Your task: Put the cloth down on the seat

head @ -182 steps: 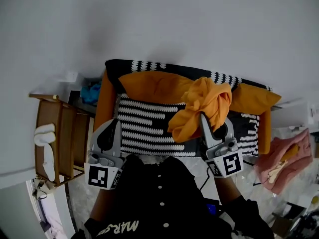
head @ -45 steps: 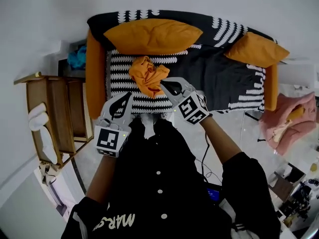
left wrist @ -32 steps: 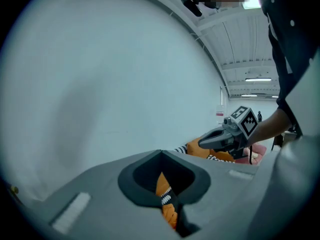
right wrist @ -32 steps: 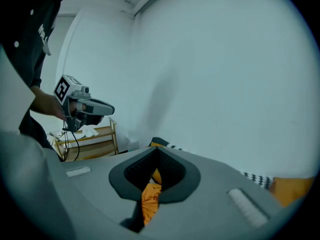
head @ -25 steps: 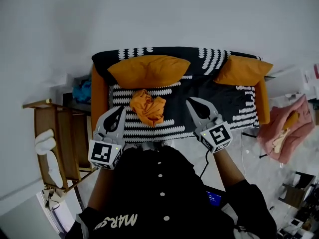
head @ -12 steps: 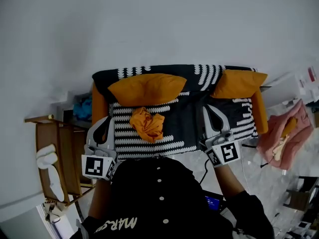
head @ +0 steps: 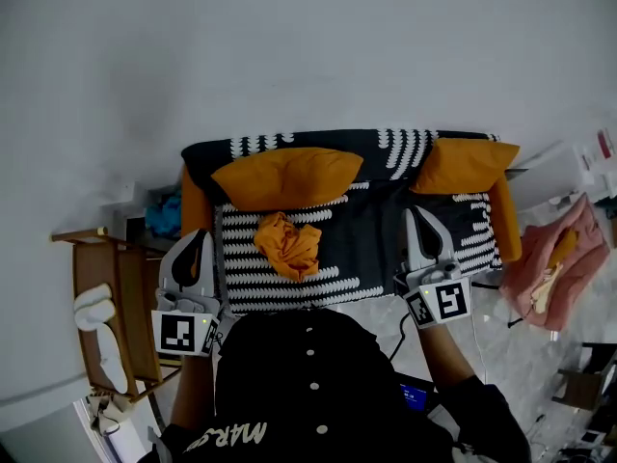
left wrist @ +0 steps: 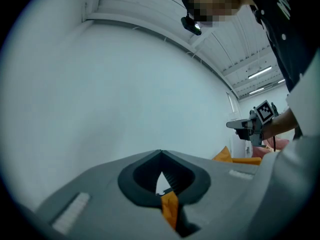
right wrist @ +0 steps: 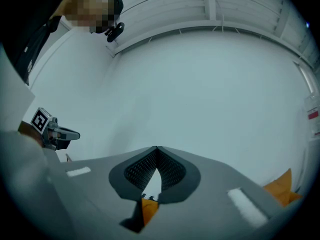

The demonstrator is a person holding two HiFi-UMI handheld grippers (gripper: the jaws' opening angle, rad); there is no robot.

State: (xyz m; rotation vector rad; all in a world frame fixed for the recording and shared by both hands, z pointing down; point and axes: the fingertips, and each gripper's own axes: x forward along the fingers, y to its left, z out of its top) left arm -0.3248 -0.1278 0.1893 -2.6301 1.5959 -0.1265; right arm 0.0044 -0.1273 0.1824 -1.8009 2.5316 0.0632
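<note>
The orange cloth (head: 289, 246) lies in a crumpled heap on the seat (head: 376, 249) of the sofa. It sits left of the frame's centre, just below the larger orange cushion (head: 287, 177), on the striped part of the throw (head: 246, 283). Neither tool touches it. The left tool (head: 200, 239) hangs by the sofa's left end and the right tool (head: 420, 222) over the right part of the seat, both well apart from the heap. Both are clenched on nothing: in each tool's own view the jaws meet at the tip against the bare wall. An orange sliver shows low in the gap behind each pair of jaws. I take it for the sofa beyond rather than caught fabric, though it is too small to be sure.

From where I stand the job looks done, so the main danger is undoing it.

- **Snagging:** the cloth is a loose bundle with folds sticking up. A tool swept low across the seat could hook a fold and drag it forward off the front edge.
- **Sliding:** the throw itself looks loose. A knee or hand pushing on it could slide the heap along with it.
- **Tripping:** a thin cable (head: 397, 324) trails from the right hand down in front of the sofa. A step back could catch it and jerk that tool toward the seat.
</note>
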